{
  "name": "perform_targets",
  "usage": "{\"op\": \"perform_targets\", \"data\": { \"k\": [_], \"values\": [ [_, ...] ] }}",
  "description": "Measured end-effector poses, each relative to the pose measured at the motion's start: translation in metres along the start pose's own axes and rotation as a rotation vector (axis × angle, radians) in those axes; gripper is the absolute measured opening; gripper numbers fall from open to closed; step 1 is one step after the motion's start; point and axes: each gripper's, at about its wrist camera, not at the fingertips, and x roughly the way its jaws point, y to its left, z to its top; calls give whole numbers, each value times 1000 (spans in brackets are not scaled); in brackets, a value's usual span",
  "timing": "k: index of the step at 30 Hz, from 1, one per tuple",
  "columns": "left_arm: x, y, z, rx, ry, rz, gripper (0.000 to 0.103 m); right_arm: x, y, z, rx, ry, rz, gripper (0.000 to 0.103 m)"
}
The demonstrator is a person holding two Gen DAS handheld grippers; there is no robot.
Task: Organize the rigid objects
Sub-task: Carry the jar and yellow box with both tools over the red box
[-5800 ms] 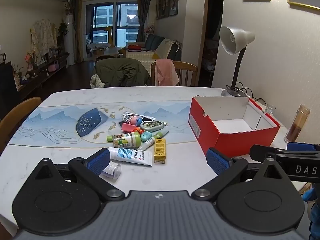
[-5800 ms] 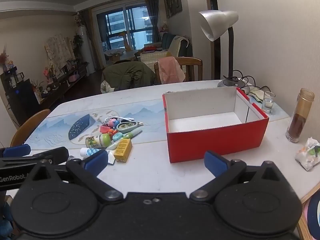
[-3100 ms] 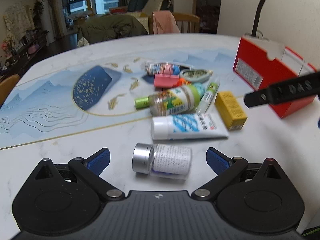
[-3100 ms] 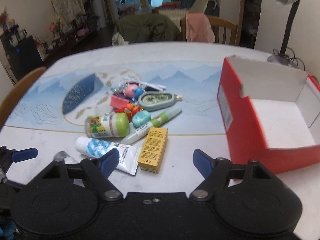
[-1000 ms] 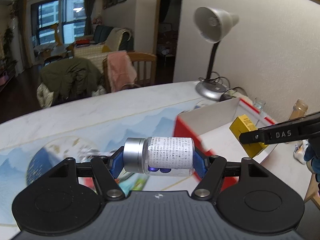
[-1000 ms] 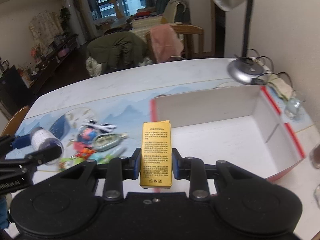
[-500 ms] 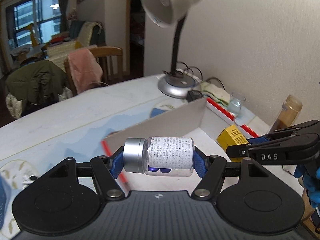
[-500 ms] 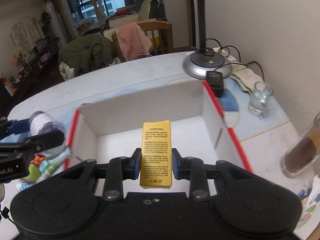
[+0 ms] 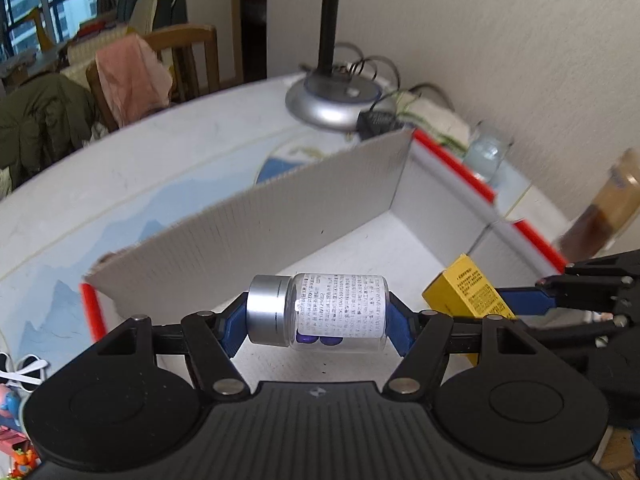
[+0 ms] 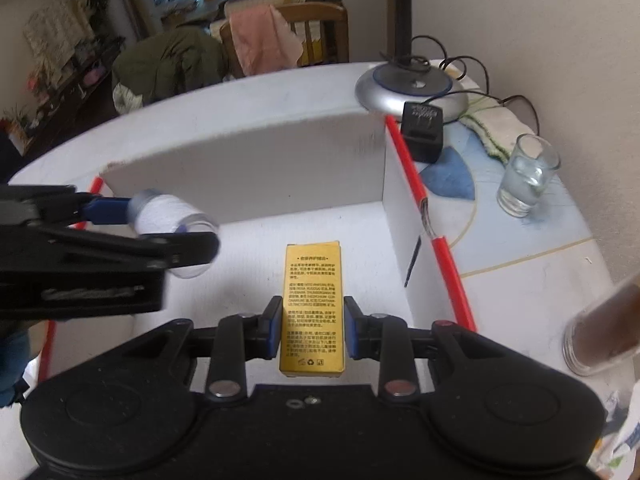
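Over box [image 9: 248,224] | L gripper [image 9: 316,326] clamps pill bottle [image 9: 320,310] endwise: light, hard, slick; grip mid-body | R gripper [image 10: 312,326] pinches yellow carton [image 10: 313,304]: light, crushable, hold flat sides

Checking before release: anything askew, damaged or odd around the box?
Nothing stands out. The left gripper holds the pill bottle and the right gripper the yellow carton, both squarely gripped over the red box, which looks intact.
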Motion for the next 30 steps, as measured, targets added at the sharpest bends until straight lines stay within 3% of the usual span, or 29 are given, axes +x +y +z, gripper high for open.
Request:
{"op": "perform_targets", "data": {
  "k": [15, 30],
  "values": [
    [59, -7, 6, 31, 173, 17, 68, 40, 4, -4, -54, 123, -21, 29],
    [72, -10, 11, 44, 259, 31, 69, 50, 4, -3, -55, 177, -36, 30]
  ]
}}
